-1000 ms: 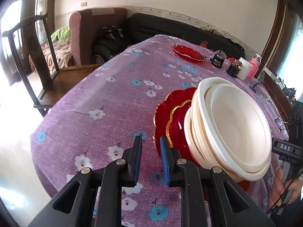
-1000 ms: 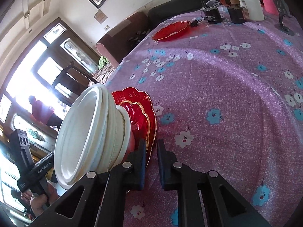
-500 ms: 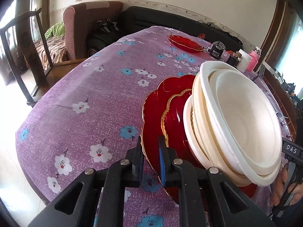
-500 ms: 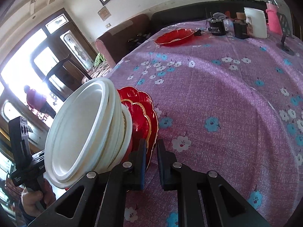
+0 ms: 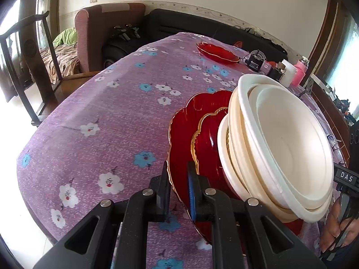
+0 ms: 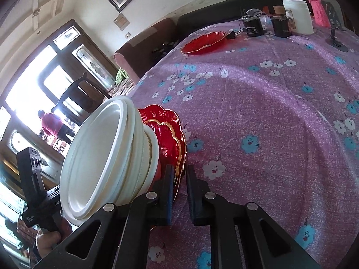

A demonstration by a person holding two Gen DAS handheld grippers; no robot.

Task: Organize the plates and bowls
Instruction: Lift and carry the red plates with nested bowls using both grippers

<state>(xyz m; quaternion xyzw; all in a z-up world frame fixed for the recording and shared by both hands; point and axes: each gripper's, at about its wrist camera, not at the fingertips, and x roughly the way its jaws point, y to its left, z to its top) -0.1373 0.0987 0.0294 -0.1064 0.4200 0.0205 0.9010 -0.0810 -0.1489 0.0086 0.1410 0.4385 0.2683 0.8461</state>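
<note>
The left tongs [image 5: 177,188] are clamped on the scalloped rim of the large red plate [image 5: 181,134], and the right tongs [image 6: 179,190] are clamped on the opposite rim of the same stack, so the whole pile hangs tilted between them over the near edge of the surface [image 6: 258,103], which is covered in a purple flowered cloth. A smaller red plate [image 5: 206,143] with a gold edge lies inside the large one, and the white bowls [image 5: 287,148] sit nested on it, one inside another; there seem to be three or four, though the overlapping rims make the count unsure. The innermost bowl holds nothing. Near the far edge of the surface lies another red plate [image 6: 203,42], alone and well apart from the stack. Beside it, toward the far right corner, stand a black jar [image 6: 280,24], a white tub [image 6: 298,15] and a pink bottle [image 6: 318,9].
</note>
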